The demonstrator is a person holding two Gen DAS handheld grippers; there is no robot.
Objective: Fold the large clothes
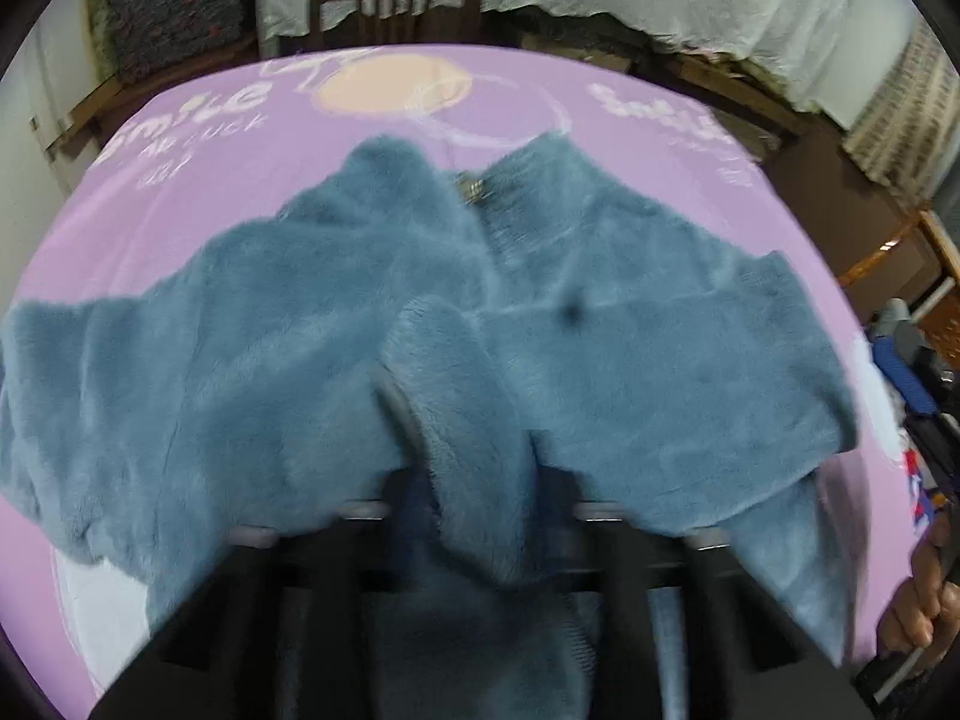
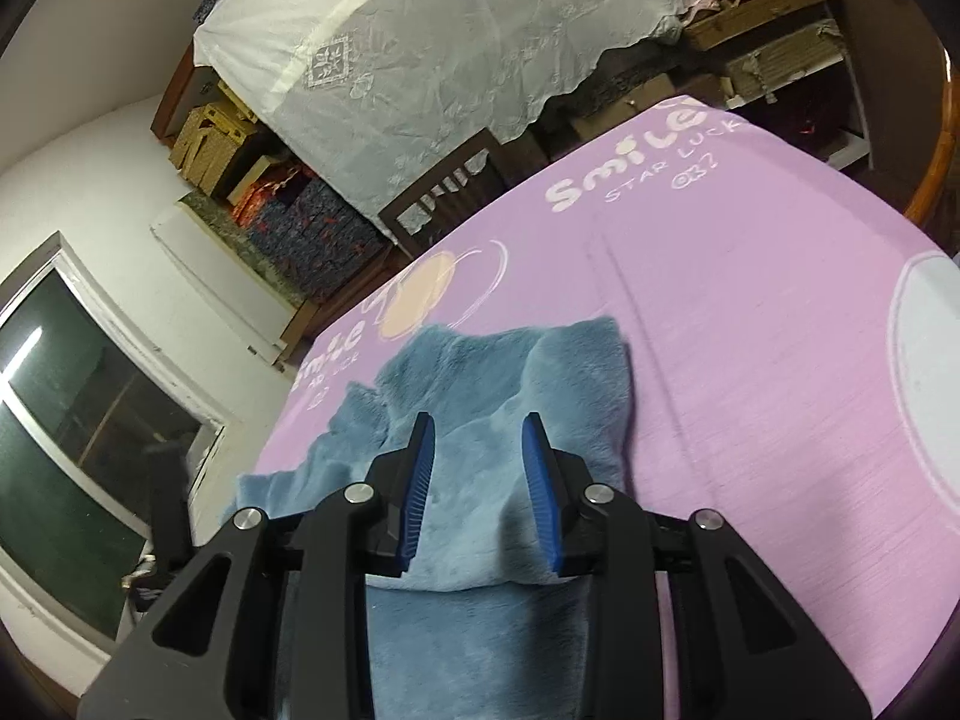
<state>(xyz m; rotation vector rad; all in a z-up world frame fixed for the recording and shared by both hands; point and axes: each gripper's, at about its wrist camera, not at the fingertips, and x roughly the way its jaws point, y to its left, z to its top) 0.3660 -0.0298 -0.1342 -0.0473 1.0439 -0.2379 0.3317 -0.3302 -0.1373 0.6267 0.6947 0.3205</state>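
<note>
Your left gripper [image 1: 474, 456] was clamped on a fold of the blue fleece jacket [image 1: 630, 360], its fingers mostly buried in the pile, and the left wrist view was blurred. Your right gripper [image 2: 480, 486] hung above the same garment with its jaws apart, blue pads [image 2: 420, 480] bare and gripping nothing. Your right hand [image 1: 927, 594] showed at that blurred view's lower right edge.

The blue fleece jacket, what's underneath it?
The blue fleece jacket lies on a purple printed sheet reading "Smile". Near the left tool, fleece drapes over its fingers, hiding them and whatever is beneath.
</note>
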